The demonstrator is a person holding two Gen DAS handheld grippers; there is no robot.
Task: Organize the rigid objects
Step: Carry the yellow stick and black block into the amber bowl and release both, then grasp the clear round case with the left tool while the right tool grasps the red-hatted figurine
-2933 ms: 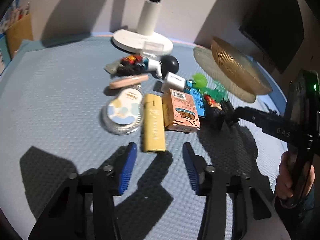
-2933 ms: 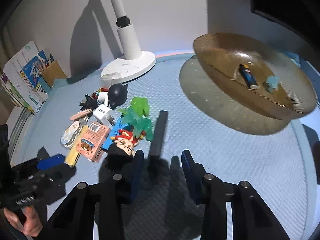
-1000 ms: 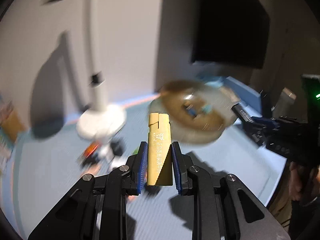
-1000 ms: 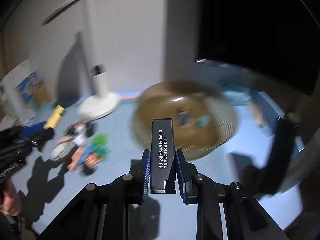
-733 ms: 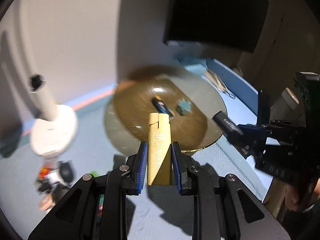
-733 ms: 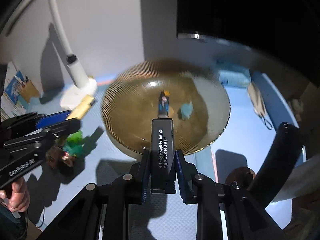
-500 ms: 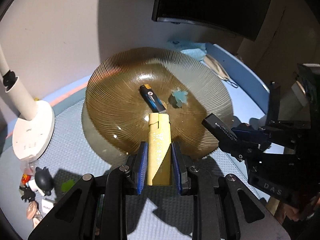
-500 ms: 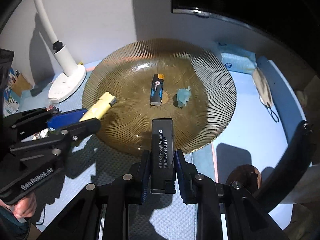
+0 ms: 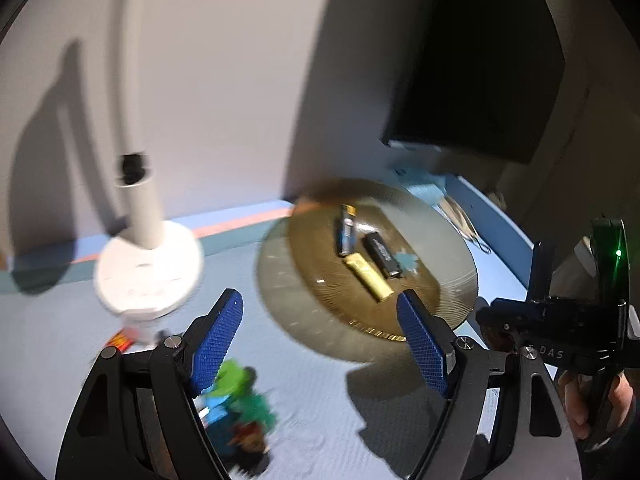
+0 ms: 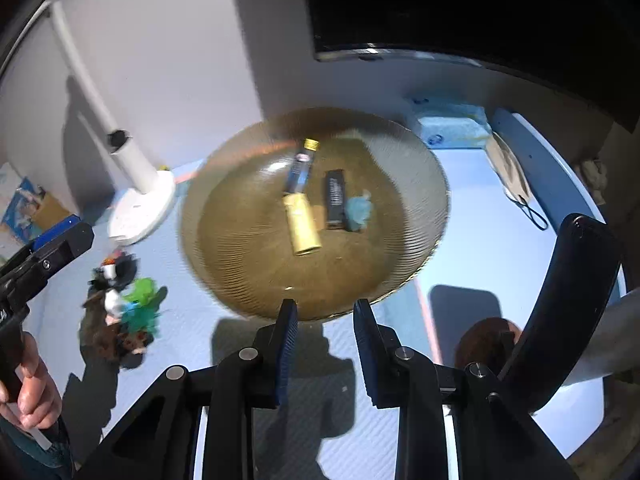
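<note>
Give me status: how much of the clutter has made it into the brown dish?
Done: four items lie in the brown dish: yellow stick, black stick, blue lighter, small teal piece. In hand: nothing; left gripper and right gripper are empty, jaws opening. Left: the toy pile beside the lamp base.

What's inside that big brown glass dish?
The brown dish holds a yellow bar, a black stick, a blue lighter and a small pale-blue piece, partly hidden behind the stick.
</note>
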